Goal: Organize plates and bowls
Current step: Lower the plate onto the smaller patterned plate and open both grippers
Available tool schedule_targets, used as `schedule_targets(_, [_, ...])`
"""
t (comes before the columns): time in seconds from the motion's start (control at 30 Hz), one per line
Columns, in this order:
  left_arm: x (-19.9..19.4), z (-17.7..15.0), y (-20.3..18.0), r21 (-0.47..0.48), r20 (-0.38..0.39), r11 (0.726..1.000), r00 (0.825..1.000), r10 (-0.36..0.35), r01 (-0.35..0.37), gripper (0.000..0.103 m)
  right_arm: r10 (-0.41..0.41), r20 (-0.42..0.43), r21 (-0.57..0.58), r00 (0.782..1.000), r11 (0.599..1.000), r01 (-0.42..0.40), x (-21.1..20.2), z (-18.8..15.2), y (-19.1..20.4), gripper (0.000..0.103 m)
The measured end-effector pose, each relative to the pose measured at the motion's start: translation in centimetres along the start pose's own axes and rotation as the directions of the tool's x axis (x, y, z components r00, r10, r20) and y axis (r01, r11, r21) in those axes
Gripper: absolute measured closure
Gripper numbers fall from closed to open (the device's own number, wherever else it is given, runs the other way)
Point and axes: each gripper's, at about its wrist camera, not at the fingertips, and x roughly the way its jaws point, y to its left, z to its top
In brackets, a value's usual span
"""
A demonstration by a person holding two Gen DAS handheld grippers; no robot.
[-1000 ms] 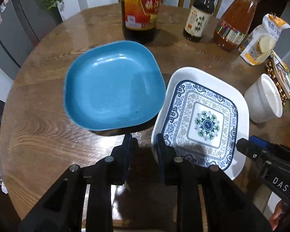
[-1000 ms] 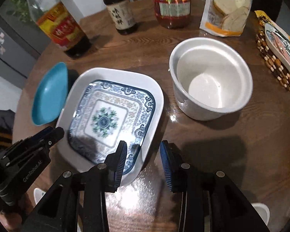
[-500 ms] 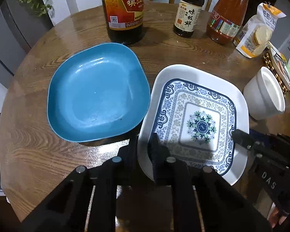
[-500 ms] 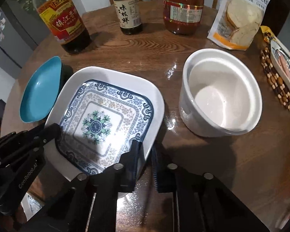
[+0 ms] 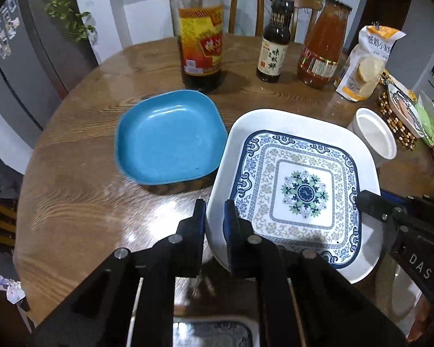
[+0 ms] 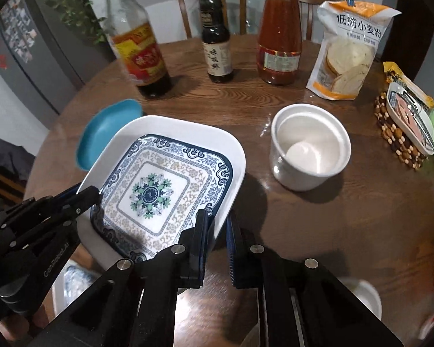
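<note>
Patterned plate [image 5: 301, 190]: your task item, a white square dish with a blue and green motif, gripped at two rim edges and tilted, its near side off the counter [image 5: 81, 190].
Left wrist view, left claw [image 5: 214, 217]: you have it clamped narrow on the plate's left rim, one finger outside, one inside.
Left wrist view, right claw [image 5: 367, 202]: its black tip sits on the plate's right rim.
Left wrist view, blue plate [image 5: 170, 136]: flat on the counter, just left of the patterned plate, partly under its raised edge.
Left wrist view, white bowl [image 5: 376, 136]: upright, just beyond the plate's far right corner.
Right wrist view, right claw [image 6: 217, 225]: you hold it pinched narrow on the plate's near right rim.
Right wrist view, left claw [image 6: 86, 196]: its tip grips the opposite rim.
Right wrist view, white bowl [image 6: 309, 147]: empty, right of the plate, apart from it.
Right wrist view, bottles [image 6: 217, 37]: three upright along the far counter, a flour bag [image 6: 347, 52] beside them.
</note>
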Motion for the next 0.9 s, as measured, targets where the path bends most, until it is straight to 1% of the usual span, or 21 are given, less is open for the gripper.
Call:
schedule_targets(0.2, [-3.5,-2.4,1.5,-0.034,0.038,0.999,0.999,0.032,-0.031,0.091,0.044,0.012,-0.052,0.999,0.998,-0.043,-1.9,-2.3,2.4,0.089])
schedule_targets(0.4, [-6.3,-5.8,3.2,-0.083,0.055,0.994,0.996,0.074,-0.070,0.091,0.097,-0.012,-0.105,0.995,0.990,-0.098,-2.7,-5.0,4.7,0.088])
schedule_targets(0.47, [-6.8,-7.4,3.8,-0.101,0.047,0.991,0.994,0.097,-0.091,0.091,0.111,-0.024,-0.127,0.993,0.985,-0.114,-2.7,-5.9,5.6,0.088])
schedule_targets(0.73, [-8.4,-13.7,6.2,-0.190,-0.013,0.972,0.990,0.139,-0.139,0.091,0.158,-0.102,-0.220,0.982,0.959,-0.177,-2.0,-9.7,8.7,0.088])
schedule_targets(0.9, [-8.4,-15.8,7.0,-0.231,-0.047,0.960,0.988,0.150,-0.157,0.091,0.161,-0.138,-0.252,0.977,0.949,-0.192,-1.2,-11.2,9.6,0.088])
